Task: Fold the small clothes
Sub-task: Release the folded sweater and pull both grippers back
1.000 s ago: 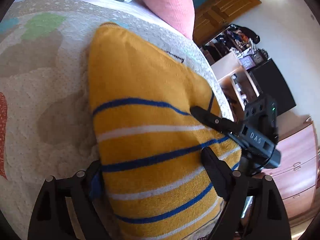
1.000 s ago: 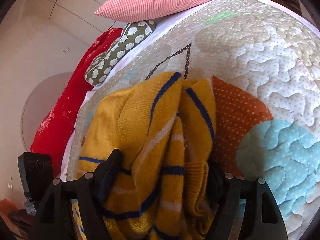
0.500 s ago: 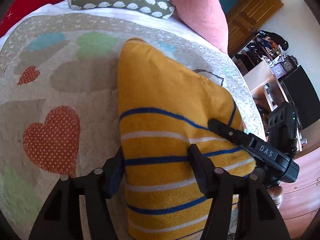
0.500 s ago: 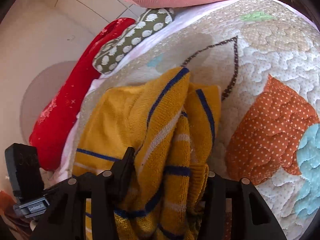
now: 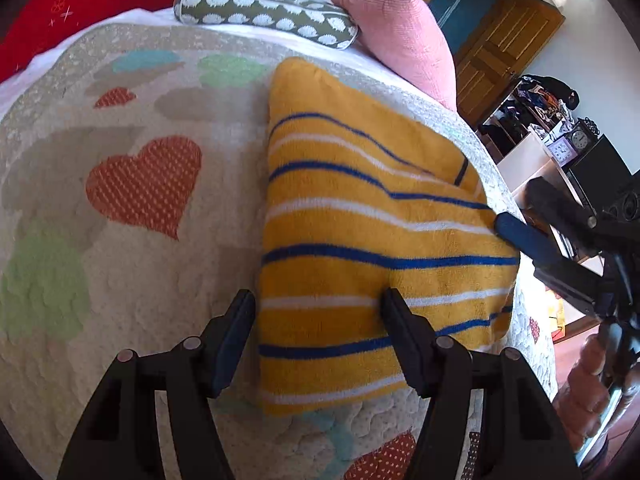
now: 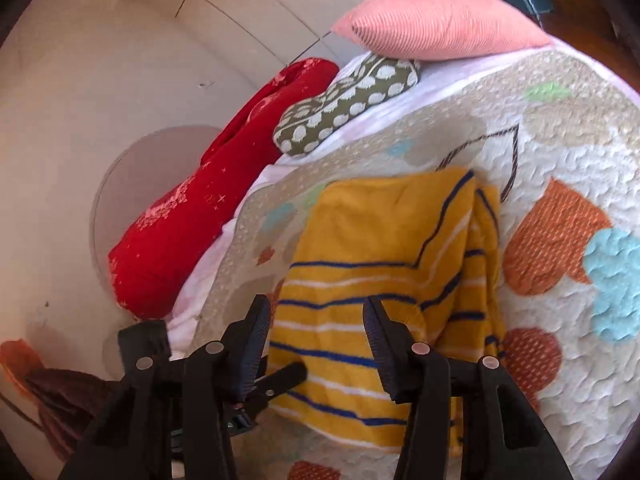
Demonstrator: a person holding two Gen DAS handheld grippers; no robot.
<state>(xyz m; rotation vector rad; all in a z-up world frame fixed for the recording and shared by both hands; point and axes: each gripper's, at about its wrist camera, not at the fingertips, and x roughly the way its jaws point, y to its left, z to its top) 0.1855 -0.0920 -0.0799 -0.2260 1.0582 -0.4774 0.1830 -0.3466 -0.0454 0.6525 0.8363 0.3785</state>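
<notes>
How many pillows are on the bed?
3, all at the bed's far end: a red pillow, a green spotted bolster beside it, and a pink pillow. More may be out of view.

Black plastic two-finger left gripper (image 5: 316, 312): angular arms, silver round pins behind each jaw, flat dark-blue ribbed fingers (image 5: 234, 340) at the ends. Black plastic two-finger right gripper (image 6: 316, 334): same build, two silver pins per side, ribbed blue-black fingers (image 6: 380, 340). From left wrist view, right gripper's boxy black body behind its jaws, bare hand (image 5: 588, 396) below it, no sleeve visible.
</notes>
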